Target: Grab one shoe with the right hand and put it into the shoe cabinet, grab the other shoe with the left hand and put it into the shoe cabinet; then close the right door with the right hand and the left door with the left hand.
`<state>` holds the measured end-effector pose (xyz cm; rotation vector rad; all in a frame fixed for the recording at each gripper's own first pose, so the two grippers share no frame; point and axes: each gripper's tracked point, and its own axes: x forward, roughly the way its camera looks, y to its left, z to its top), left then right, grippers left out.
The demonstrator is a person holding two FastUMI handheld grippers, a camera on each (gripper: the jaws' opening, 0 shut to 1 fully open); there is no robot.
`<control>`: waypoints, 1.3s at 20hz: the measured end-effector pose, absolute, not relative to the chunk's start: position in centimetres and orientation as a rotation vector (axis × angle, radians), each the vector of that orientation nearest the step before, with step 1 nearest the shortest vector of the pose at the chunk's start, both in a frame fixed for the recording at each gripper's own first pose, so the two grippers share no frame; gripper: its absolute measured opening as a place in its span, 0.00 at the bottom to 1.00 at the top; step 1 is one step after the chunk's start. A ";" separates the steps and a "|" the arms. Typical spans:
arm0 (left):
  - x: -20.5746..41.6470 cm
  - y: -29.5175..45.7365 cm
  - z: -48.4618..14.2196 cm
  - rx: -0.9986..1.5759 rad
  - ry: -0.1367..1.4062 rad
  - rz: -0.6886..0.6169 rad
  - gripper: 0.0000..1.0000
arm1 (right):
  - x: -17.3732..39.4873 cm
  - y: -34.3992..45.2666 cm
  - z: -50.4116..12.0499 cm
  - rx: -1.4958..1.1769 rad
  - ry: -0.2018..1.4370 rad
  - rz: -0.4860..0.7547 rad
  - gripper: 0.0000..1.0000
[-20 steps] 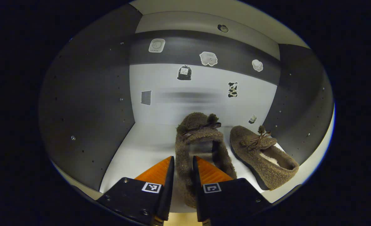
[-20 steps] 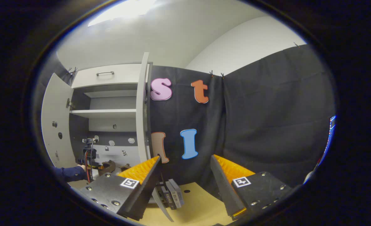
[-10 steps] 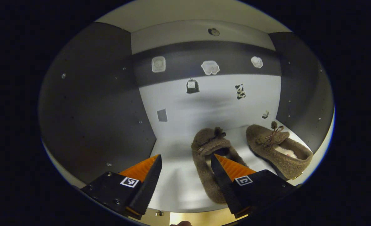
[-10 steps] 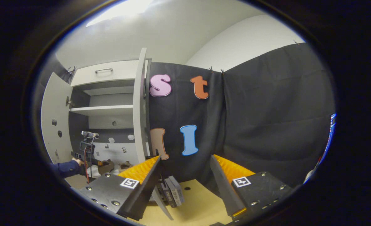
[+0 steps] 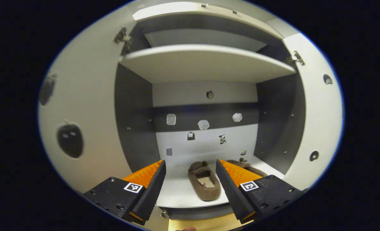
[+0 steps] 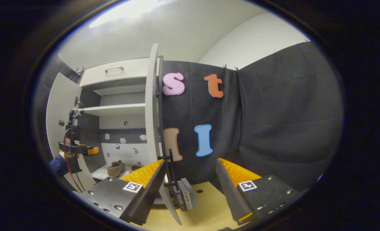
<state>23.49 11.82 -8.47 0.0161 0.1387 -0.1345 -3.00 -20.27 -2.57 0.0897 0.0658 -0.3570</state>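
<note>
My left tongs (image 5: 190, 184) gape wide with nothing in them, facing the cabinet's (image 5: 206, 62) bottom shelf; my right tongs (image 6: 190, 183) are just as wide and bare, off to the side facing the booth's black cloth. Looking out past the left tongs, one shoe (image 5: 204, 181) lies flat on the bottom shelf, toe to the back, and the other shoe (image 5: 252, 169) sits just right of it, partly behind my finger. So I judge both shoes stowed. What I have left is the doors: the right door (image 6: 152, 106) stands edge-on and open by my right tongs, and the left door (image 5: 80, 106) is swung wide.
</note>
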 end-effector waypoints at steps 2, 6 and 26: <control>20.1 11.9 -6.1 0.000 0.080 -0.139 0.94 | -2.6 -20.3 -2.6 0.079 0.065 -0.348 0.93; 13.8 11.8 -3.9 -0.009 0.056 -0.157 0.96 | -1.9 -21.1 -3.2 0.075 0.065 -0.350 0.93; 1.9 18.4 2.0 0.028 0.009 -0.038 0.94 | 2.6 -19.5 -4.9 0.057 0.087 -0.275 0.96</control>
